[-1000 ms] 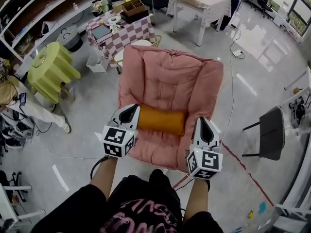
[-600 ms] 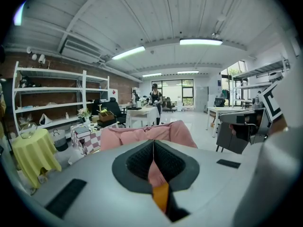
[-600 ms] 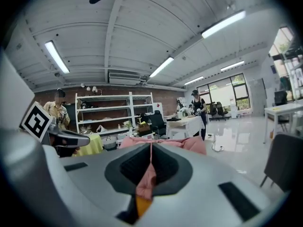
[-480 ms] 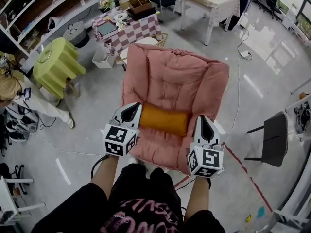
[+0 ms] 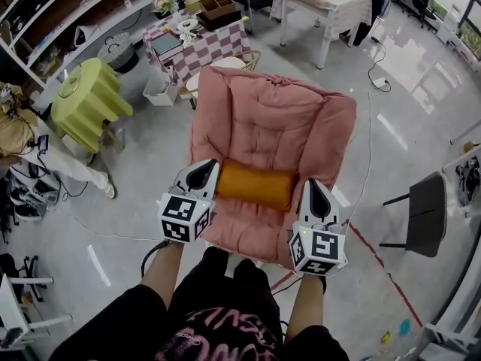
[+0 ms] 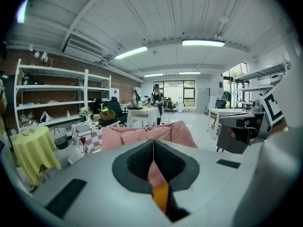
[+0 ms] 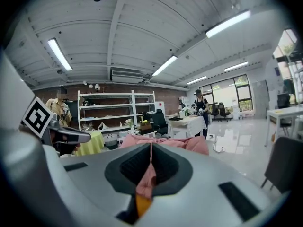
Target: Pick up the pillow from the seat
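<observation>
Pillow (image 5: 252, 184): across seat (image 5: 270, 119), not yet lifted | left gripper (image 5: 202, 174): at its left end, jaws together, nothing seen pinched | right gripper (image 5: 313, 195): at right end, jaws together | step: flanking for pickup | next, judged: squeeze ends inward evenly, lift level

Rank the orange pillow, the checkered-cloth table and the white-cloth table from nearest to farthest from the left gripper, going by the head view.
From the left gripper:
1. Orange pillow: right beside its tip, on the pink chair.
2. Checkered-cloth table: behind the chair's back.
3. White-cloth table: farthest, at the upper right.
</observation>
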`<state>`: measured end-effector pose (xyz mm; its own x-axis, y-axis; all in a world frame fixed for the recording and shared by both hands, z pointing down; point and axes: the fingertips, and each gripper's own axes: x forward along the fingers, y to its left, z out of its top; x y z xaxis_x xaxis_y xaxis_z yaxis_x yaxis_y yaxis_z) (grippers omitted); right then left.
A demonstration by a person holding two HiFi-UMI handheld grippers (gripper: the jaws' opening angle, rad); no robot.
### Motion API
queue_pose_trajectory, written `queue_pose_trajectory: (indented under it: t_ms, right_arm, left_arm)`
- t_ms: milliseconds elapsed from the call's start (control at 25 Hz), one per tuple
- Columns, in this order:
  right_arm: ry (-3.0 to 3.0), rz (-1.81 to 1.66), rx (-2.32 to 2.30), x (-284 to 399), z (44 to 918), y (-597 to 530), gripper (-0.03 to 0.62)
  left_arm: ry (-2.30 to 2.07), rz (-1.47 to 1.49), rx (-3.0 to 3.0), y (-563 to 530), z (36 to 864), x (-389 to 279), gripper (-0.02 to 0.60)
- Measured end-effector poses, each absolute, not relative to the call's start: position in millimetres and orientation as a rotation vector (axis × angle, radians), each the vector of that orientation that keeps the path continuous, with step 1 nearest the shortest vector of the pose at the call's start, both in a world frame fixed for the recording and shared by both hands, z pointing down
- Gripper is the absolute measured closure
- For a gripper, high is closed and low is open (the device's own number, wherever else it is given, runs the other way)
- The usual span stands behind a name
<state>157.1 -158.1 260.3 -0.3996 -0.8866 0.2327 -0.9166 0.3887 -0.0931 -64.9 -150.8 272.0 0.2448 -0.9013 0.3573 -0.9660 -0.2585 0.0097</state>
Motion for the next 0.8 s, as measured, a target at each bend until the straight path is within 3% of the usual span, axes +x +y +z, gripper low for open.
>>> queue_pose_trajectory:
  t_ms: [800]
  right_arm:
    - [-2.415, 0.308, 1.688, 137, 268, -176, 0.572]
  left_arm:
    - [-1.668, 0.412, 2.342, -179, 285, -81, 0.571]
